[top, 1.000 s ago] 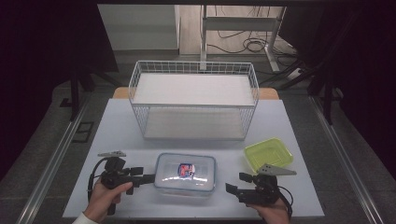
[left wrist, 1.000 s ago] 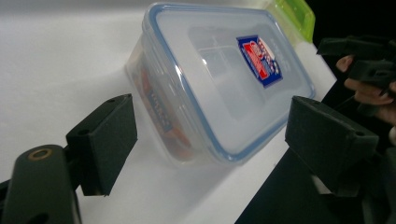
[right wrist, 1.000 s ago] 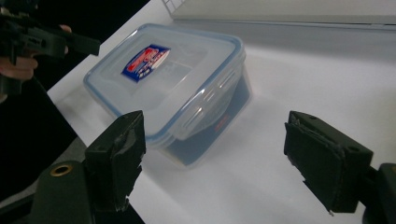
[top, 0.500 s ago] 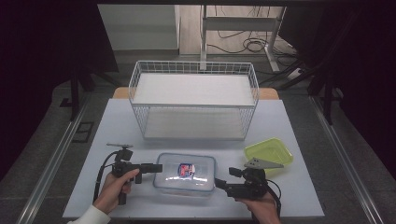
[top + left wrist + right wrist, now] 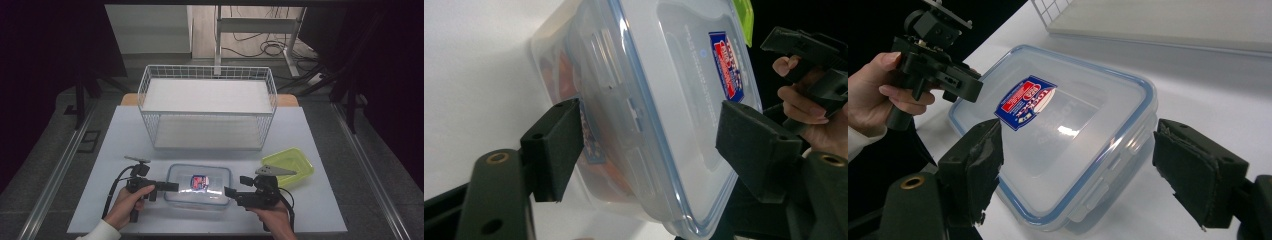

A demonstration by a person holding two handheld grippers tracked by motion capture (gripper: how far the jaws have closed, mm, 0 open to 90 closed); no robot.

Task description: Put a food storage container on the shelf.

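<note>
Clear plastic container (image 5: 198,186) with a blue-rimmed snap lid and a red-blue label sat at the near middle of the white table (image 5: 125,125), lid on, something reddish visible through the wall in my left gripper view. My left gripper (image 5: 171,187) was at its left short end, jaws spread wide around the side latch (image 5: 624,125); they had just been closing a little, with the container's edge between them. One pad looked right at the wall, the other stood off the lid, so I read no squeeze yet. My right gripper (image 5: 228,191) faced the right end, level with the table, jaws wide apart, holding nothing, the container's corner (image 5: 1088,200) between them in my right gripper view. A hand (image 5: 125,206) on each gripper, cables trailing. Green lid (image 5: 290,165) lay just right of the container, behind my right gripper. White wire basket (image 5: 207,107) stood at the far half of the table, well apart.
</note>
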